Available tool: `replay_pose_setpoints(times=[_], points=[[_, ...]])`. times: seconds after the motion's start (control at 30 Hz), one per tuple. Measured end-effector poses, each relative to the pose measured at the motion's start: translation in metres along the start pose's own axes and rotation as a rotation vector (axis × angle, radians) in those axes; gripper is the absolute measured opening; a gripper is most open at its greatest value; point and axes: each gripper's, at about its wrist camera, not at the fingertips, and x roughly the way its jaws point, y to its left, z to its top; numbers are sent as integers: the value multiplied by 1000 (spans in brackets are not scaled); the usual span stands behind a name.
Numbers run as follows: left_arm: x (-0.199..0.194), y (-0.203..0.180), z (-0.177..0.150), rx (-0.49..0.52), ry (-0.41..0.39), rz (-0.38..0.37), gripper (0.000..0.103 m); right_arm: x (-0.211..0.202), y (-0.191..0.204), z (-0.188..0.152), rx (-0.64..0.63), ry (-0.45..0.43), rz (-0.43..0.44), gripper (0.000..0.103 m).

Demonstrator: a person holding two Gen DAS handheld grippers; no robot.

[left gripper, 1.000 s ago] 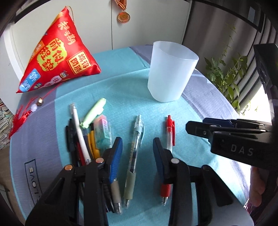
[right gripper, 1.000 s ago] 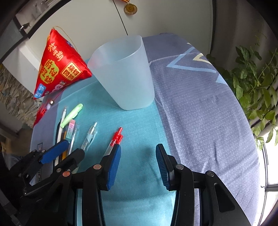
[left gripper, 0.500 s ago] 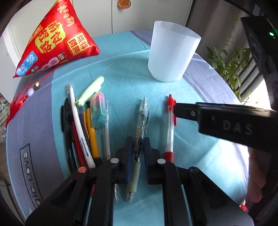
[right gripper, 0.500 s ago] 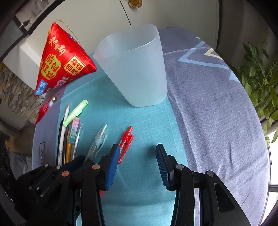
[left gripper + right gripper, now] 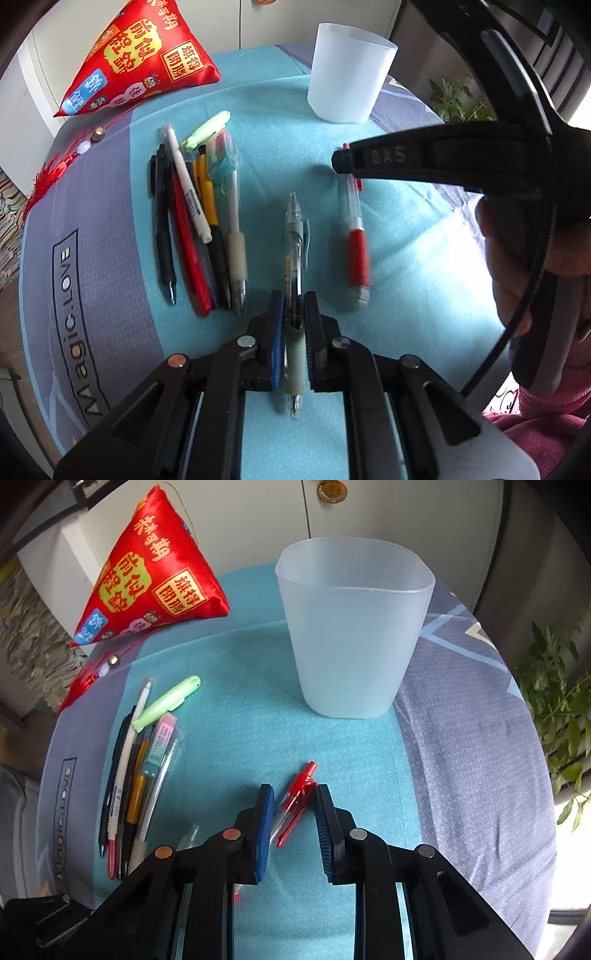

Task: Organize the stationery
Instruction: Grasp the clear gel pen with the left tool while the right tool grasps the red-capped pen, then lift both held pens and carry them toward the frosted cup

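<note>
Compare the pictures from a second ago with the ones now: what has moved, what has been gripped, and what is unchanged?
The left gripper went from open around the clear pen to shut on it. The right gripper, open throughout, came down over the red pen and now straddles it. The cup, the pen pile and the red pouch lie as they did.

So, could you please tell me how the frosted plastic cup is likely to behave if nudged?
The frosted cup looks thin-walled and empty, so probably light. It narrows toward its base, so a high push may tip it, a low one slide it across the tablecloth.
</note>
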Motion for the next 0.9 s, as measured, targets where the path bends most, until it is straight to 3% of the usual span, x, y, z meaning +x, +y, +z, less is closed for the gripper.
replay_pose_setpoints(times=[0.2, 0.3, 0.37, 0.4, 0.8, 0.9], points=[[-10, -6, -2, 4, -24, 9, 11, -24, -8, -21, -62, 7, 78, 18], [-10, -13, 5, 23, -45, 18, 27, -39, -14, -31, -65, -4, 95, 17], [-7, -19, 12, 46, -65, 41, 44, -46, -17, -38, -80, -9, 92, 17], [-5, -21, 16, 60, -73, 54, 45, -49, -18, -42, -86, -9, 89, 17], [25, -18, 36, 77, -37, 85, 37, -58, -32, -57, -50, -4, 100, 17], [26, -22, 39, 98, -42, 70, 20, -58, -31, -55, -46, -9, 110, 17]])
